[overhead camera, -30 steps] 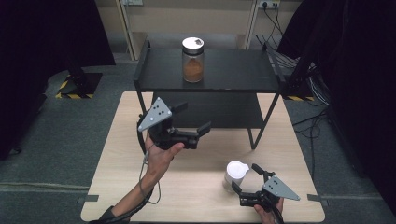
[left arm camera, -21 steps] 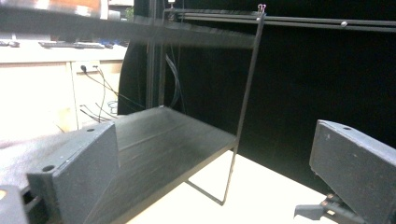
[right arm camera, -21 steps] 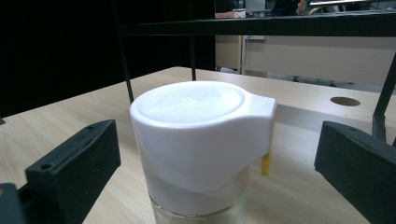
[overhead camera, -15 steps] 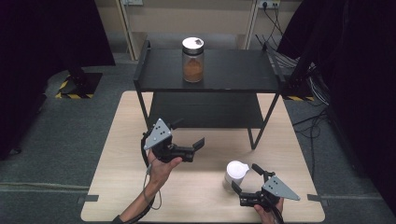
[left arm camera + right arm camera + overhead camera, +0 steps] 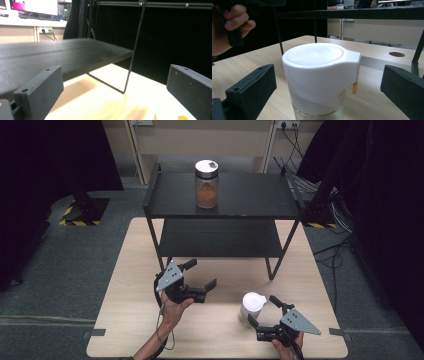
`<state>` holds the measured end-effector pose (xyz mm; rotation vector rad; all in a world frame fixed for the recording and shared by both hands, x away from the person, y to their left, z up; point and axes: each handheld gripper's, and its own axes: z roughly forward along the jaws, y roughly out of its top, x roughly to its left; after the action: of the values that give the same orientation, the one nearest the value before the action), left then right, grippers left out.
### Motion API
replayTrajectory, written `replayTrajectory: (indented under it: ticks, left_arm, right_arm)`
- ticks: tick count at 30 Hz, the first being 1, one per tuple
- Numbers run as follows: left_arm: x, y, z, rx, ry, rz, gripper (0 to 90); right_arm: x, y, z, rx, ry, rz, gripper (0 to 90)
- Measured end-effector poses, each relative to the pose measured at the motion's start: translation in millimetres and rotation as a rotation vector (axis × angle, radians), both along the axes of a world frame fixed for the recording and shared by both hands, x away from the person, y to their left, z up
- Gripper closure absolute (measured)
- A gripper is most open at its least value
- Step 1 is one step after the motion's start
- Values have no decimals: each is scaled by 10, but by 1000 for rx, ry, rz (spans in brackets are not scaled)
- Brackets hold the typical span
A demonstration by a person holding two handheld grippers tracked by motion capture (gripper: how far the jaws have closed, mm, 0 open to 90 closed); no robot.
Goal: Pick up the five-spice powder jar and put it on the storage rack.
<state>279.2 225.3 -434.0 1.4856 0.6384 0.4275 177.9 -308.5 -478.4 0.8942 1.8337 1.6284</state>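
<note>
Starting on the left: the left gripper (image 5: pixel 200 281) is held just above the bench (image 5: pixel 125 320), in front of the black shelf rack (image 5: pixel 225 195), with its jaws spread wide and nothing between them. It's probably best kept parked there, out of the way.

Further right, the white-capped jar (image 5: pixel 251 307) stands upright on the bench near the front edge. The right gripper (image 5: pixel 263 311) is lined up on it, jaws released, one on each side of the white cap (image 5: pixel 319 75) but apart from it on both sides in the right gripper view. The step in hand looks like the grasp. For a clean one, the jaws should be eased forward a little, so the pads land on the round body and not on the spout that juts out on one side, then closed squarely and gently, since a tall narrow jar can likely be tipped by an off-centre squeeze.

Count, left to right: two grippers, both empty; one shelf rack with two shelves; two jars, the brown-filled jar (image 5: pixel 206 184) up on the top shelf and the white-capped one on the bench.
</note>
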Motion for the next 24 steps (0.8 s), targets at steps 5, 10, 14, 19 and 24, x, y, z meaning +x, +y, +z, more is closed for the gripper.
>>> replayTrajectory:
  ticks: [5, 10, 14, 19, 24]
  left_arm:
    - [-4, 1, -131, -7, -8, 5, 2]
    - [18, 3, -224, -2, 16, 3, 2]
    - [22, -14, -296, 11, 29, 9, 2]
    - [2, -13, -392, 9, 39, 25, 3]
    - [4, -25, -470, 18, 61, 37, 2]
  right_arm:
    - [-2, -1, 5, -2, -1, 3, 5]
    - [1, -5, 5, -1, -1, 7, 5]
    - [1, -6, 6, -2, -3, 9, 5]
    - [1, -3, 7, -5, -5, 12, 5]
    - [1, -3, 7, -4, -4, 13, 5]
